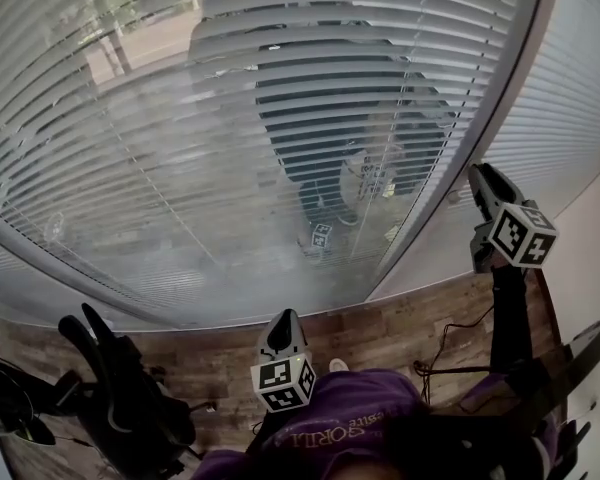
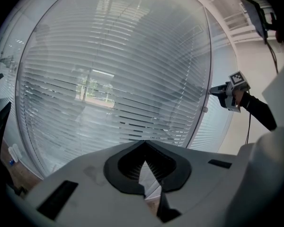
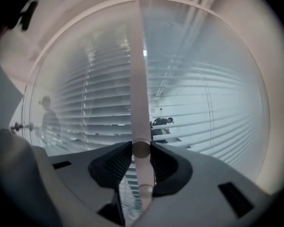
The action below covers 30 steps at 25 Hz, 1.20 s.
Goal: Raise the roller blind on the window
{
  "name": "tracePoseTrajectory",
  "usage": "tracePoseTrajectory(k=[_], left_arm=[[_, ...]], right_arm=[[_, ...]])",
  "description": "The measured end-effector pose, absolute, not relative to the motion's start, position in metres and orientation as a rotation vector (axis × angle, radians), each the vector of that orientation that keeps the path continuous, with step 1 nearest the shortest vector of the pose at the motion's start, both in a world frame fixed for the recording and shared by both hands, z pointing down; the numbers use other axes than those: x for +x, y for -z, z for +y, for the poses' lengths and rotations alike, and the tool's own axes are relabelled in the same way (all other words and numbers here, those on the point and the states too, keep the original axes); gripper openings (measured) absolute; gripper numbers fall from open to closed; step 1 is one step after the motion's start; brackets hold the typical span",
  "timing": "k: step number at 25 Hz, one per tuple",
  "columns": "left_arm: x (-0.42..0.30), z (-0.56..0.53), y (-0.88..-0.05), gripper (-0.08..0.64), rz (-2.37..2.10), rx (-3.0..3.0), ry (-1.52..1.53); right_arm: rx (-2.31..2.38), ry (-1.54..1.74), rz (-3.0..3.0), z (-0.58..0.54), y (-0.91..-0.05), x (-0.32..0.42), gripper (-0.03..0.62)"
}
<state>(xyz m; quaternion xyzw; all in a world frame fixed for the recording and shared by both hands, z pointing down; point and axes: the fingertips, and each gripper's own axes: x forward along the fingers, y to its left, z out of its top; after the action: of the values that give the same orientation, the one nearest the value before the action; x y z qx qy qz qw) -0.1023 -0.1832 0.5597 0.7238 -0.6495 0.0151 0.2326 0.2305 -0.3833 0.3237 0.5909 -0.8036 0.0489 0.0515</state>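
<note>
Window's covered by a slatted blind. Right tongs are clamped on the upright rod at the blind's right edge; left tongs pinched empty, well away.

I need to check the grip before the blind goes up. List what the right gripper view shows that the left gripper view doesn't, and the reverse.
Only the right gripper view: the right gripper seen close, its jaws closed on the pale wand that runs up between them.
Only the left gripper view: the left gripper, jaws together and empty, and the right gripper seen from the side by the window frame.
Both: the slatted blind, lowered across the glass.
</note>
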Motion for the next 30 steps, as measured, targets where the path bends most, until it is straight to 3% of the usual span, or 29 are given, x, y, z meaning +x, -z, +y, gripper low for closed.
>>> tracePoseTrajectory(k=[14, 19, 23, 30], left_arm=[[-0.101, -0.186, -0.557, 0.002, -1.776, 1.992, -0.039], [-0.101, -0.187, -0.559, 0.002, -1.777, 1.994, -0.038], [-0.103, -0.188, -0.557, 0.002, -1.782, 1.987, -0.034], [-0.101, -0.189, -0.559, 0.002, -1.778, 1.991, -0.044]], right_arm=[[1.809, -1.759, -2.794, -0.387, -0.325, 0.242, 0.117], [1.808, -2.041, -2.779, -0.387, -0.331, 0.245, 0.117], [1.830, -1.705, -2.902, -0.388, -0.321, 0.245, 0.117], [1.713, -0.219, -2.629, -0.379, -0.317, 0.230, 0.117]])
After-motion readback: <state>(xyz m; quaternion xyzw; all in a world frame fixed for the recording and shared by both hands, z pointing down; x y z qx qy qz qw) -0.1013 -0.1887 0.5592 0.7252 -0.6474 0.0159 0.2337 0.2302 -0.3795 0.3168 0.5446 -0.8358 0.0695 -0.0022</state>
